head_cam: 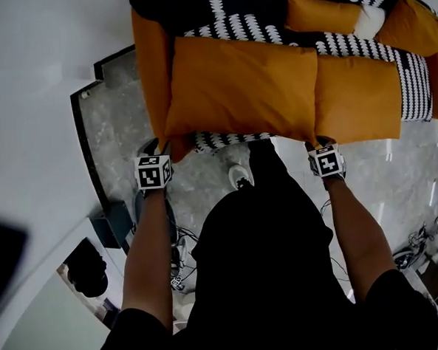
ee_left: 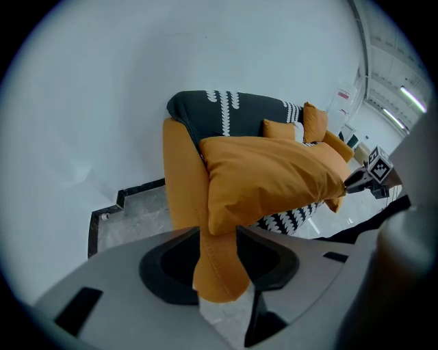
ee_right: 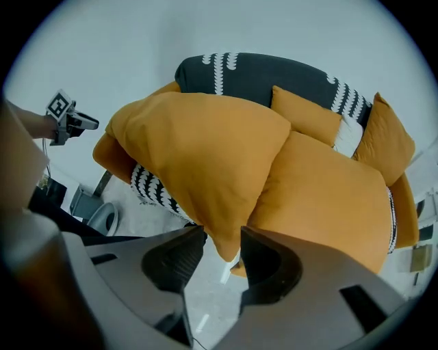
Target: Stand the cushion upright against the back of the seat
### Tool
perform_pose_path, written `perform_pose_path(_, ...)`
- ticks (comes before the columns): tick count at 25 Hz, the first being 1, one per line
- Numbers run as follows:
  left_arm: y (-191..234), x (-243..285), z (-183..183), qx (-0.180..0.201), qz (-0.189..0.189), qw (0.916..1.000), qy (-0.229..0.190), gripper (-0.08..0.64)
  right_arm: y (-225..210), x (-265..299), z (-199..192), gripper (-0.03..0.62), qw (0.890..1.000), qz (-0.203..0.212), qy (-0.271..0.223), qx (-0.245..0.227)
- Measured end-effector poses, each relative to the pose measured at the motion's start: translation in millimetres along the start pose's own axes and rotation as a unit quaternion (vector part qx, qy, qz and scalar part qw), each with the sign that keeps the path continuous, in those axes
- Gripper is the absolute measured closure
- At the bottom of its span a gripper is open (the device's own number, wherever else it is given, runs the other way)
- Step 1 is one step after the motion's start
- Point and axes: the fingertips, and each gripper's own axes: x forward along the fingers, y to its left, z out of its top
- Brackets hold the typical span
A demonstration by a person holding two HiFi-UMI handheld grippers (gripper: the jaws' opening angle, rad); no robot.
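Seen from where the person stands over it, the grey speckled stone floor runs up to a sofa upholstered in black fabric with white scalloped stripes. At the left, the left gripper has its grey plastic jaws spread wide. The near left corner of the big soft orange fabric cushion hangs loosely between them, its seam showing. Just beyond that corner rises the sofa's smooth orange armrest.

The cushion itself is plump and rectangular. It lies on the left end of the seat, beside the armrest, with its near edge hanging over the seat's front. Its far edge reaches towards the dark backrest. I cannot tell whether it leans there.

At its near right corner, the right gripper also stands wide open, the tapered corner sitting between its jaws.

Further right, a second large orange cushion touches the first. Behind it sit a small orange cushion and a white one.
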Motion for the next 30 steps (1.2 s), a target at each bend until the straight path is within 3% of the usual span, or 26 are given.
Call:
perform_pose_path(8,4,20,6,0.035,0.007,0.9993,0.009,0.399,1,17,-1,0.426,1.0,-0.001,0.005,-0.007)
perform_pose_path(16,2,45,1,0.031,-0.008,0.9986,0.043,0.402,1,22,0,0.428,0.999,0.018,0.025,-0.019)
perform_pose_path(18,0,46,2,0.027,-0.015,0.9985,0.046,0.436,2,22,2,0.433,0.999,0.026,0.028,-0.022)
perform_pose_path(23,-1,41,6,0.019,-0.018,0.9986,0.047,0.509,6,20,13,0.513,0.998,0.045,0.011,-0.032)
perform_pose_path(30,-6,32,21,0.009,-0.025,0.999,0.036,0.522,-7,-10,37,0.537,0.998,0.047,-0.041,-0.023)
